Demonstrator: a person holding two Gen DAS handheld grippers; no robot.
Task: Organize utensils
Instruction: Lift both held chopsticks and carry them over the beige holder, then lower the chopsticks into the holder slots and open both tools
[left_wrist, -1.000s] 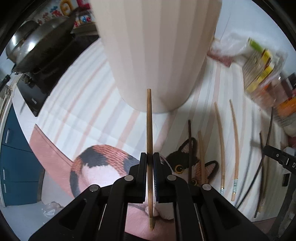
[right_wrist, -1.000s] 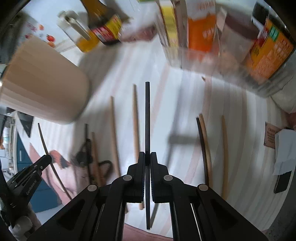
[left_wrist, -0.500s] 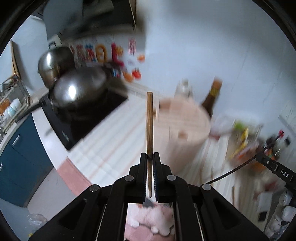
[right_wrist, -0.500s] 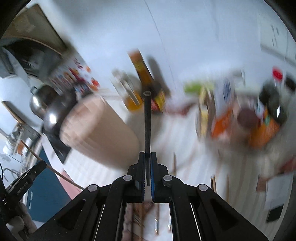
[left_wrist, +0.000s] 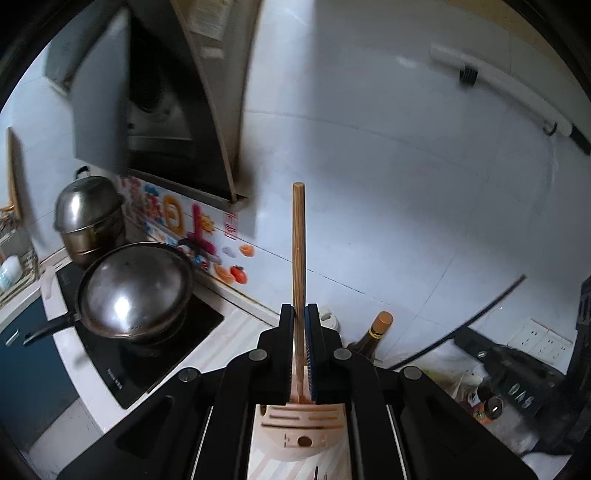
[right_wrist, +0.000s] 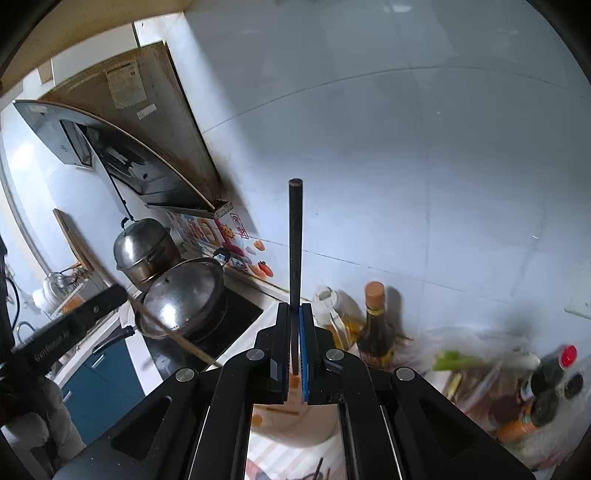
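Left gripper: you've tilted it up, pinching the wooden chopstick.
Right gripper: raised too, pinching the black chopstick.
Left view only: holder beneath.

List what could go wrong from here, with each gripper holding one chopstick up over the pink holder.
1. The left gripper pinches the wooden chopstick low on its length, so it may pivot or slip on the way down.
2. The pink holder shows narrow slots and small holes; a tip could catch on the lid and miss.
3. The right gripper and its black chopstick hang over the same holder, so the sticks or grippers might collide.
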